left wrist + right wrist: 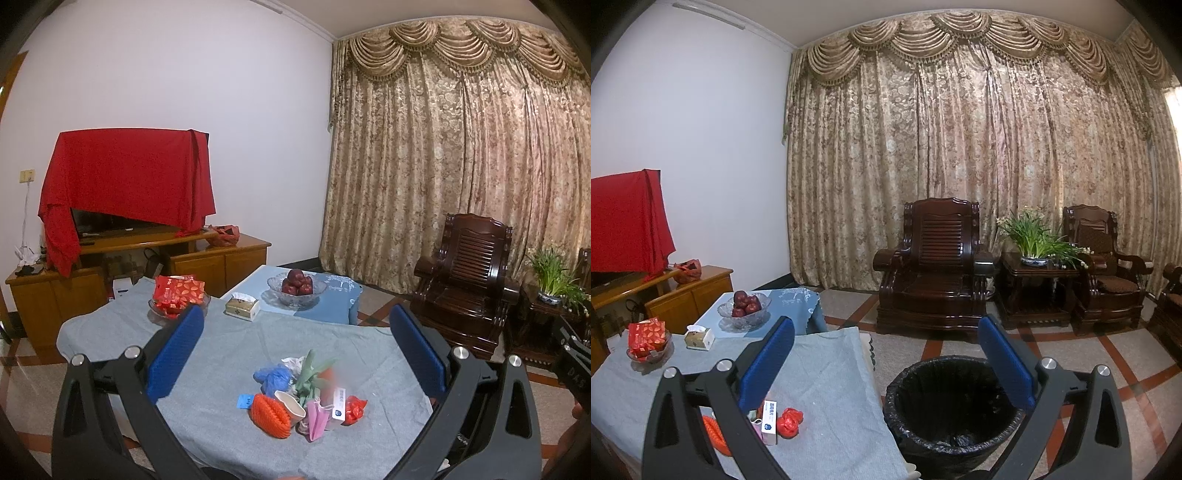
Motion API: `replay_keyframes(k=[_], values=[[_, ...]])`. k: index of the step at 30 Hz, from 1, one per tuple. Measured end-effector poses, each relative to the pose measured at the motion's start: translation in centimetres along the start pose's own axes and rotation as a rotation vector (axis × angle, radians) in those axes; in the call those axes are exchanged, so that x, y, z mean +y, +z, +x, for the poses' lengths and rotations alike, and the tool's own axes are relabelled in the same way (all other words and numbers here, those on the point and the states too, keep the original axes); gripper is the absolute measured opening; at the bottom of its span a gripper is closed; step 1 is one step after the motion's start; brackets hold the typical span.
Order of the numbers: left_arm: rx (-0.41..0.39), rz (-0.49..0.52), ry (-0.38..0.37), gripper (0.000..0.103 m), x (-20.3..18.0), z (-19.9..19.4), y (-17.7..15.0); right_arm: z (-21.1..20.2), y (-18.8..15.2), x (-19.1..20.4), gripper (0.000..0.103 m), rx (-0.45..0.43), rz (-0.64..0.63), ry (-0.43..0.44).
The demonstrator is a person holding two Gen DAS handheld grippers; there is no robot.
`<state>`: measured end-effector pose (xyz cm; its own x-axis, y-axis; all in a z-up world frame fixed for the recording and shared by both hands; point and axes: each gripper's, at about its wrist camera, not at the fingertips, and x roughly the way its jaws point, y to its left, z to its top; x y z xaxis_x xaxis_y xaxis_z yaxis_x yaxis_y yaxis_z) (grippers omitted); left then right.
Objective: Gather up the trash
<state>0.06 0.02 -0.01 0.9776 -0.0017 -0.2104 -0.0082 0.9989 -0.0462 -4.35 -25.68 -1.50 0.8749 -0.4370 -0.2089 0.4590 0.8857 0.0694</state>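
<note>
Hidden or unclear: in the left wrist view part of the trash pile (308,393) is blurred over, so the items behind the white carton (339,403) cannot be named; in the right wrist view the claw's left finger (766,363) covers most of the pile, leaving only the carton (769,421), a red crumpled wrapper (789,422) and a strip of orange netting (714,430) visible.
Bin contents: the inside of the trash bin (955,408) is too dark to read; its near rim is cut off by the claw frame.
Trash location: the pile sits on the near part of the table (229,343), well apart from the tissue box (242,307) and the two glass bowls.
Trash materials: ribbed orange netting (269,415), a cream paper cup on its side (290,403), crumpled blue plastic (273,376), a folded pink mask (317,419), a shiny red wrapper (354,407), green and white scraps.
Table surface: grey woven cloth, with a pale blue cloth farther back.
Bowls: cut glass; one holds dark red apples (297,283), the other red packets (178,291).
Bin: round, lined with a glossy black bag, standing on the tiled floor just beside the table edge.
Left claw (297,350): spread wide, holding nothing, blue textured pads either side of the pile, hovering above the table.
Right claw (886,363): spread wide, holding nothing, hovering over the table edge and the bin.
Background: heavy patterned gold curtains (960,166), carved dark wooden armchair (934,273).
</note>
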Motion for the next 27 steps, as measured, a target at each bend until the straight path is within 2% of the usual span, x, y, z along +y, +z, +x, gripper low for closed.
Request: replay_keyframes(k=[27], values=[[0.006,-0.001,-0.002,0.098,-0.8,-0.4,-0.4,-0.3,-0.5,-0.2,0.097,0.007,0.002,0.0]])
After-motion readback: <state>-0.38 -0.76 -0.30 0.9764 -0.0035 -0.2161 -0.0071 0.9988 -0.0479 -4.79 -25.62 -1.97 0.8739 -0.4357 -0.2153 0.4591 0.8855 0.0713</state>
